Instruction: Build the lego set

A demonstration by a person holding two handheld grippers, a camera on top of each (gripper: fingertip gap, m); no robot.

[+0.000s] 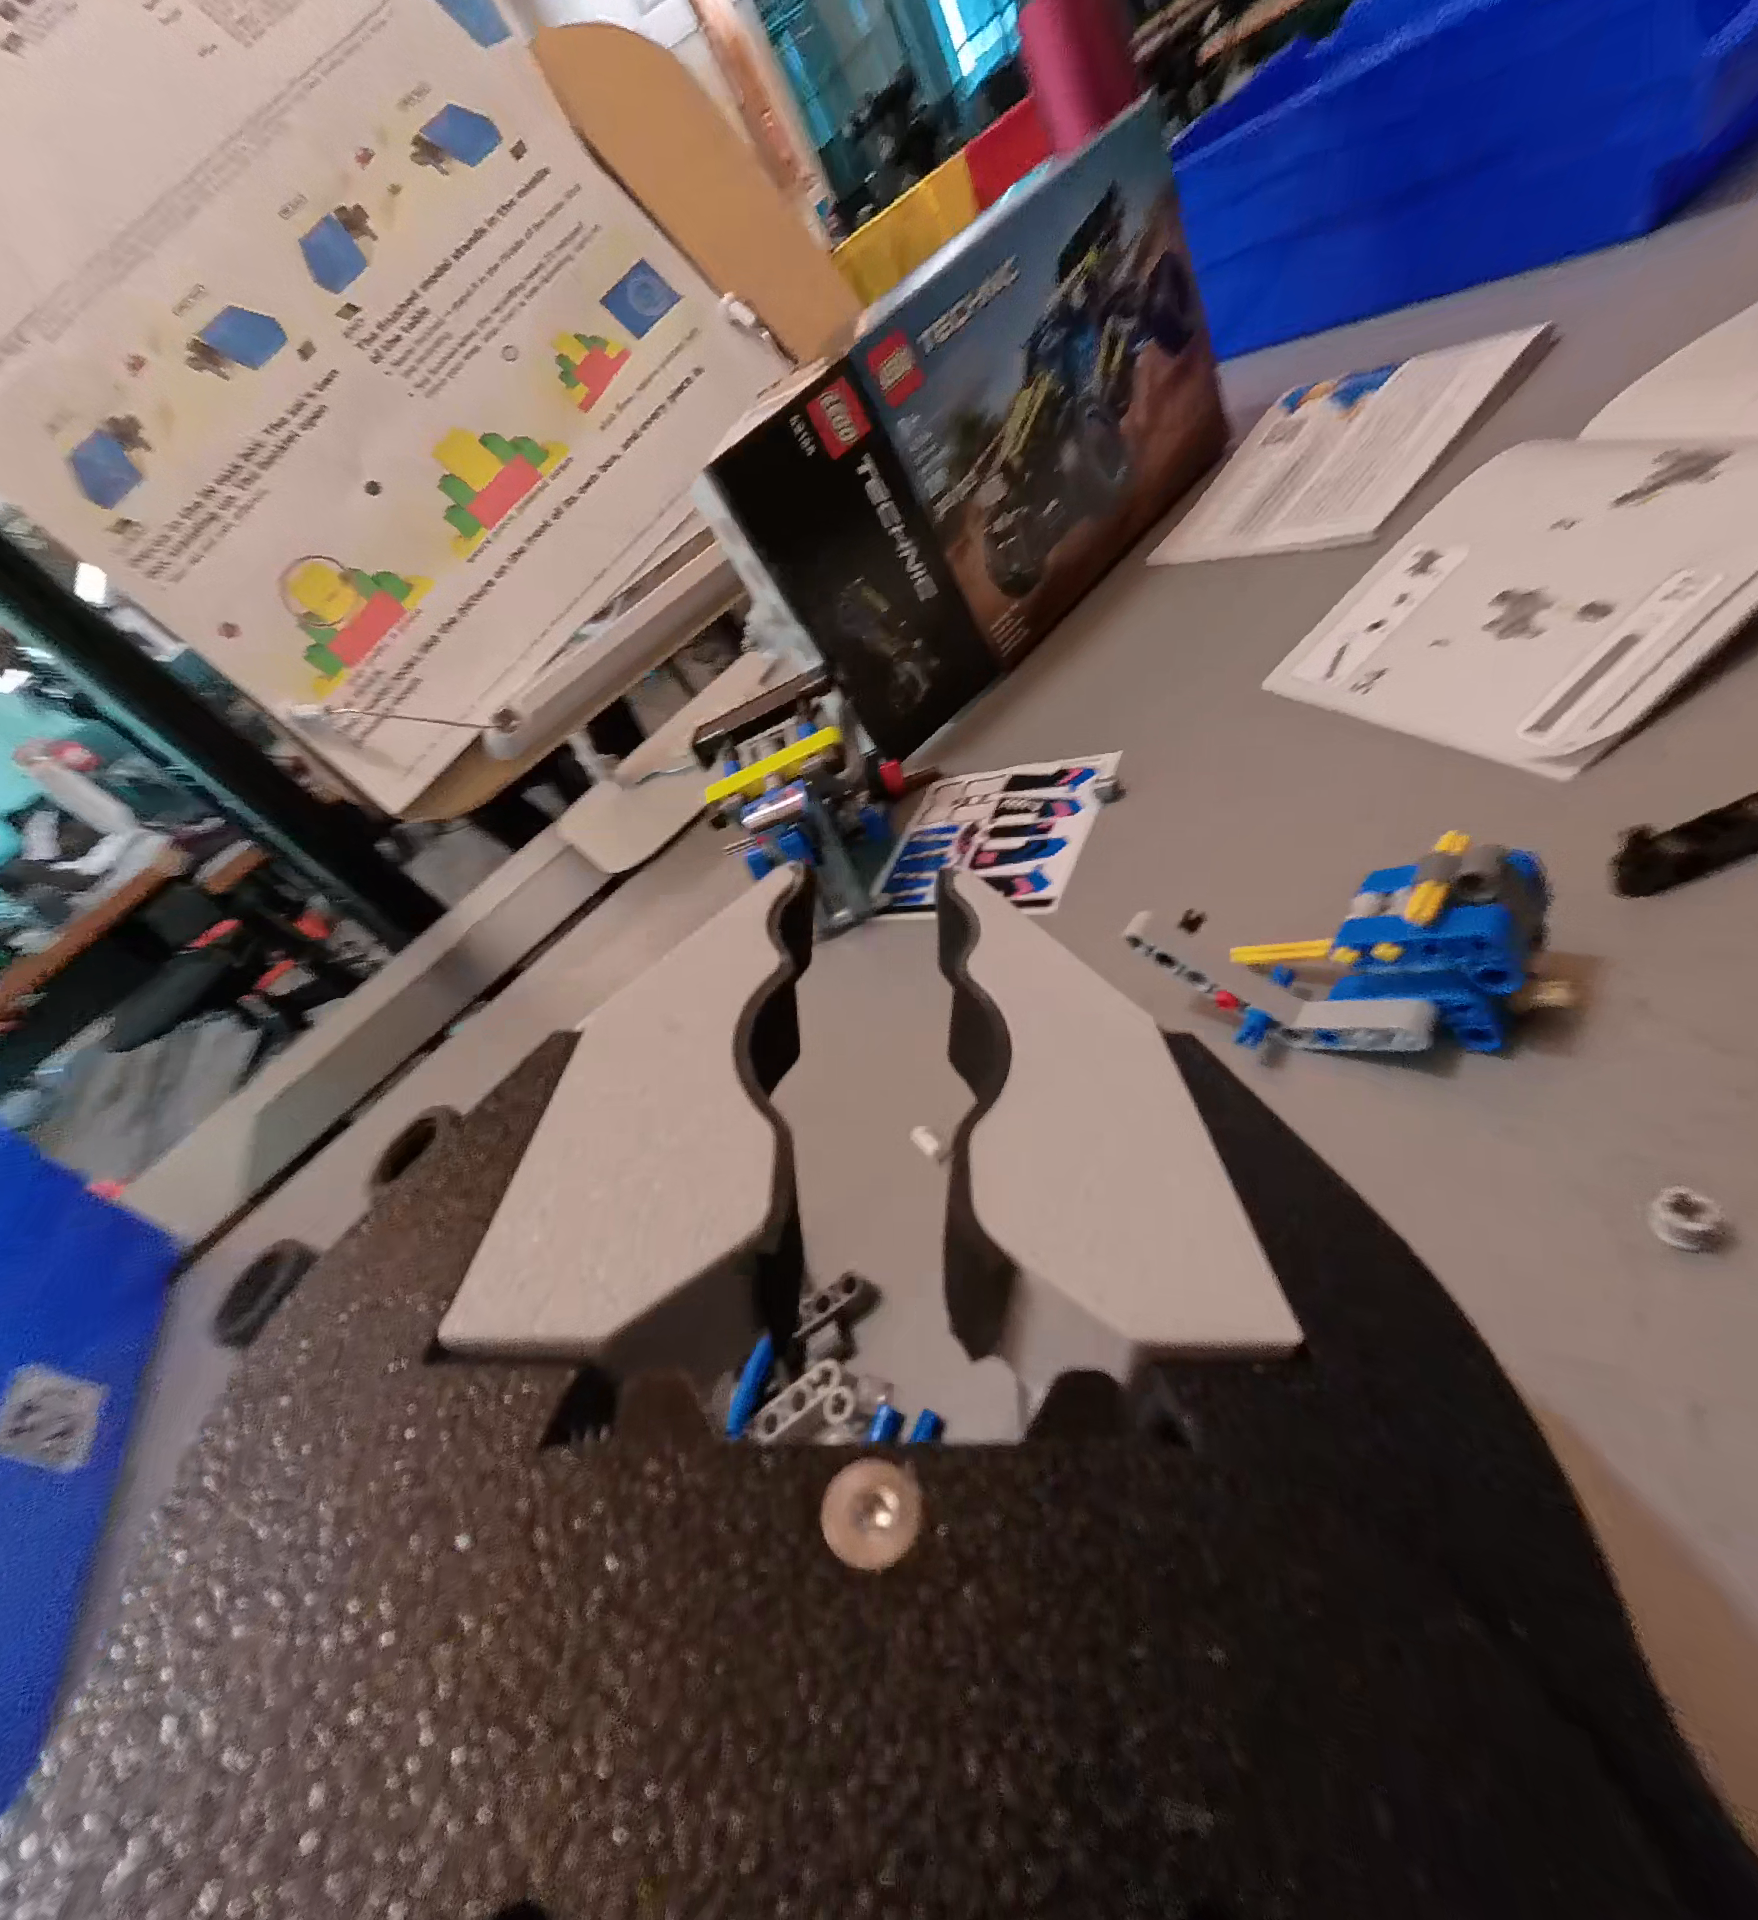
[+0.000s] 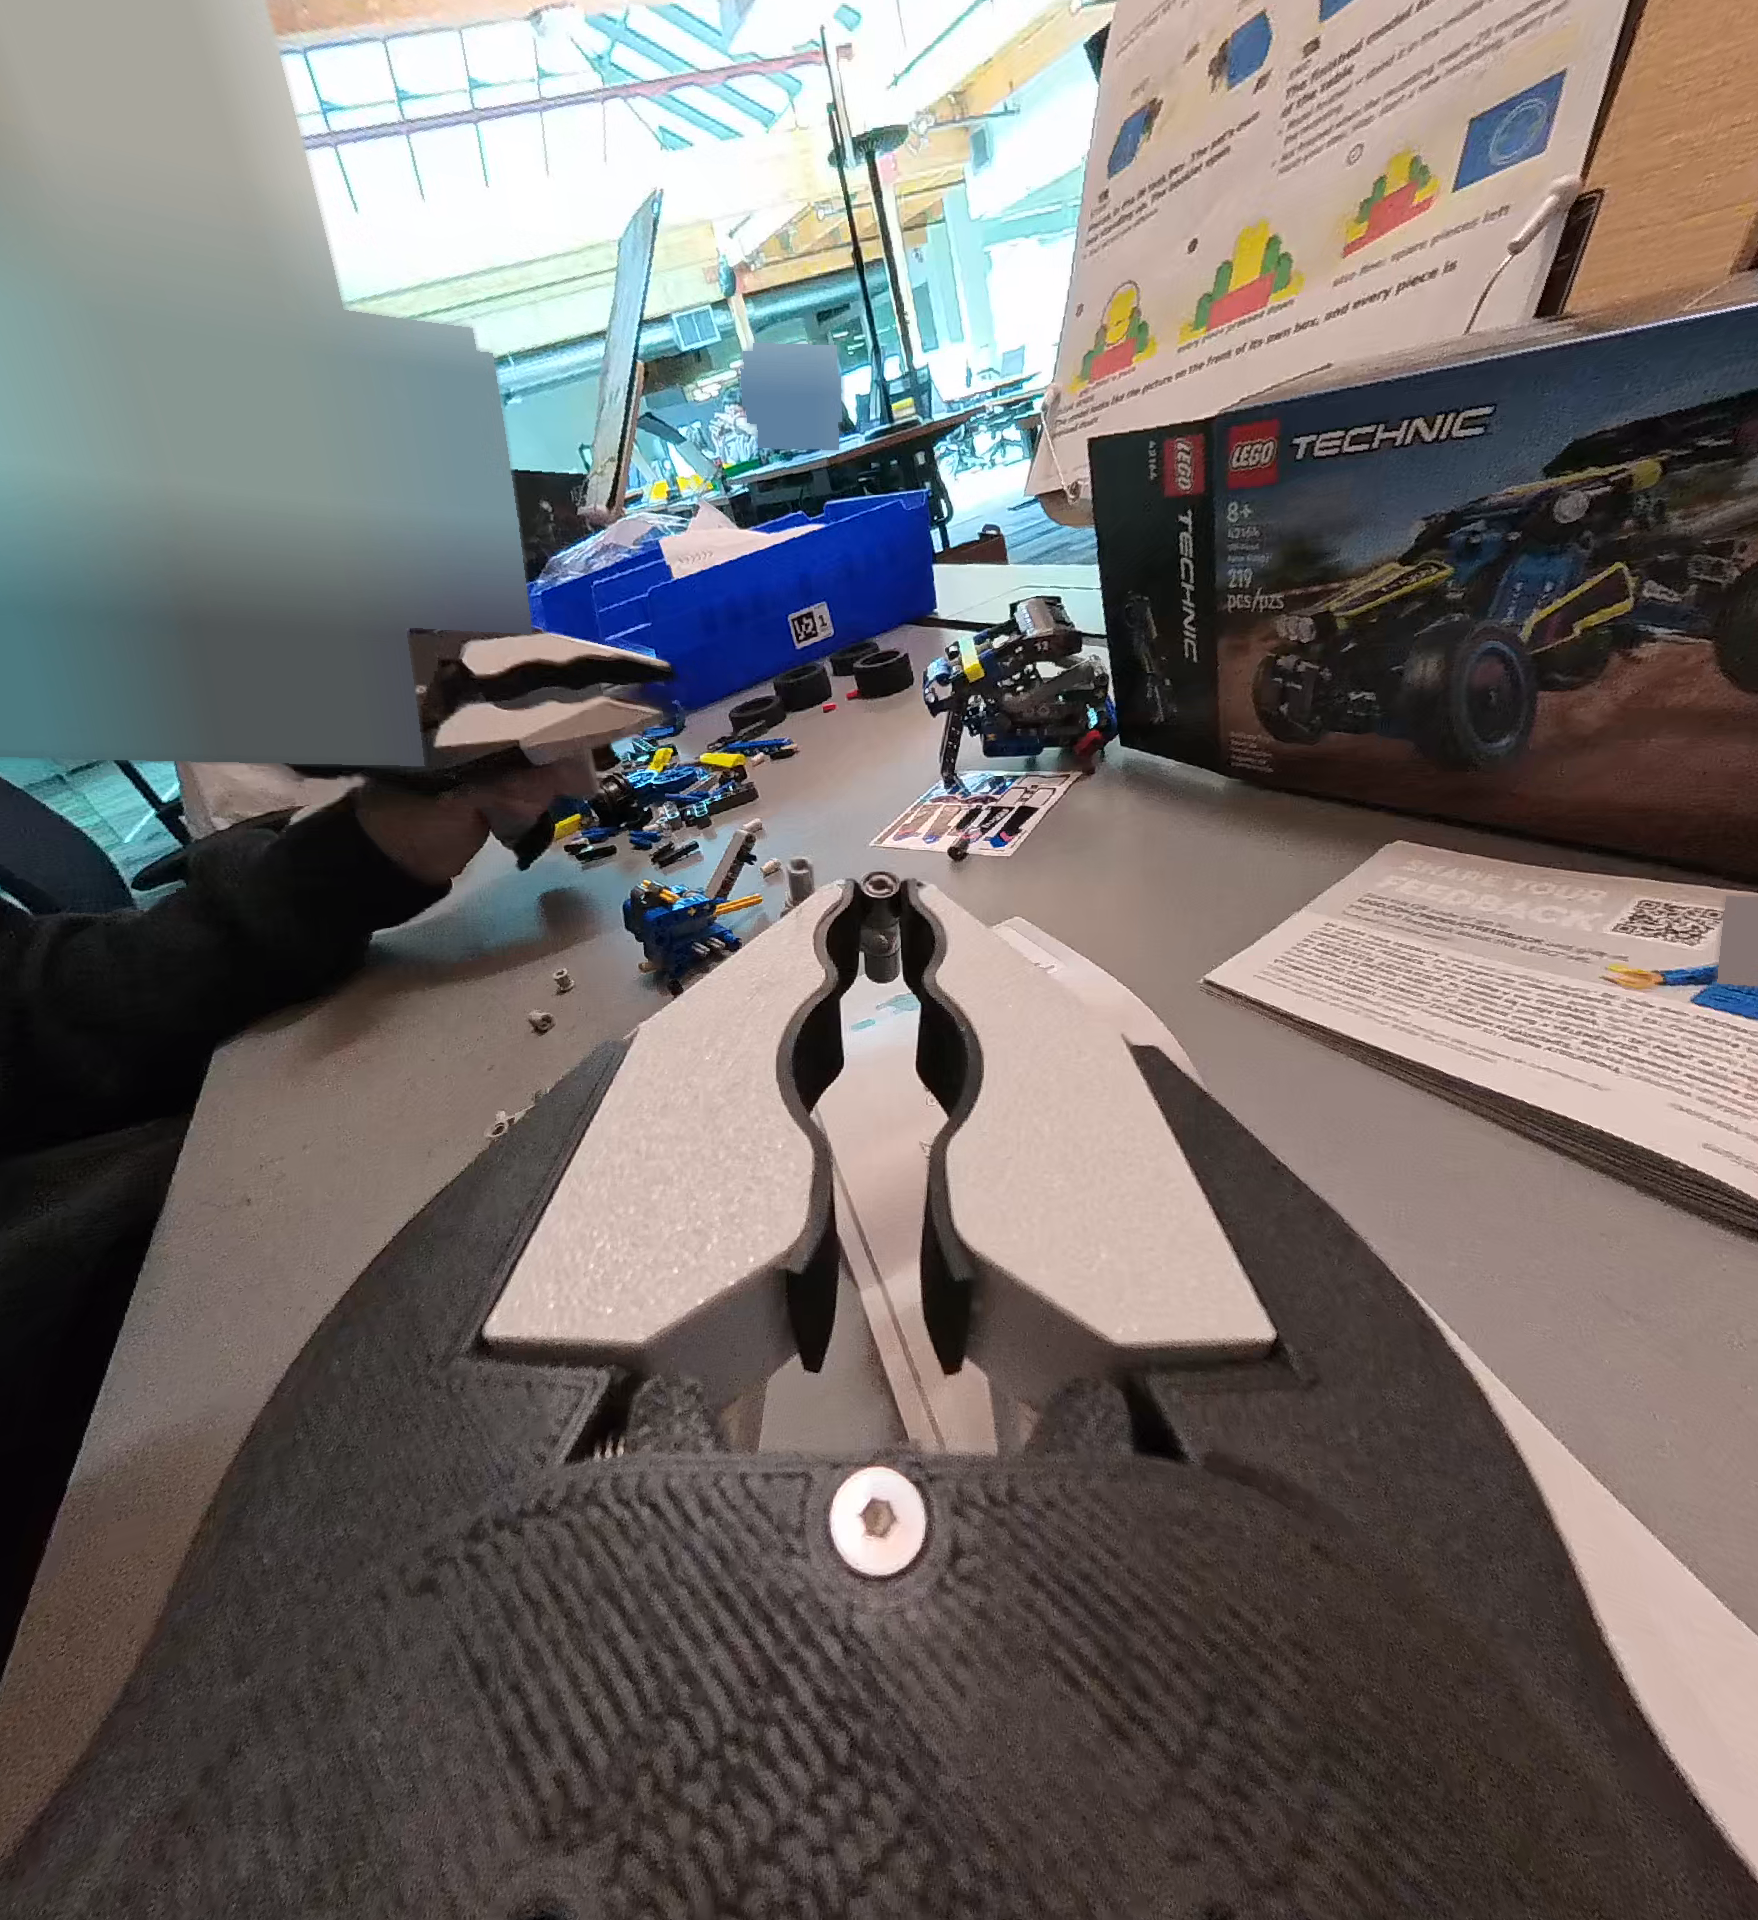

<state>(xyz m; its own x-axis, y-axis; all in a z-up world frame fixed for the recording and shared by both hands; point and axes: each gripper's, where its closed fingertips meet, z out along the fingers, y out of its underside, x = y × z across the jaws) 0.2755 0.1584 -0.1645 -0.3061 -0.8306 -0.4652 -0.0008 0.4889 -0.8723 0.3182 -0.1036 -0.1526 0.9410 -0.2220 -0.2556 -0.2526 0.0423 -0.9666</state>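
Left wrist view: we find it motion-blurred throughout.
Black strip [image 1: 1732,826]: the right edge cuts it.
Loose pieces [image 2: 667,795]: too small for us to identify.

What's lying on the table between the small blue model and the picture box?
In the right wrist view, a sticker sheet lies on the grey table between the small blue model and the box.

- Open-plan workshop or office hall: big windows [image 2: 501,114] and exposed timber roof beams [image 2: 823,223]
- Rows of desks [image 2: 854,442] recede behind
- Blue parts bin [image 2: 750,603] and propped instruction poster [image 2: 1301,177] on the grey counter [image 2: 1322,862]
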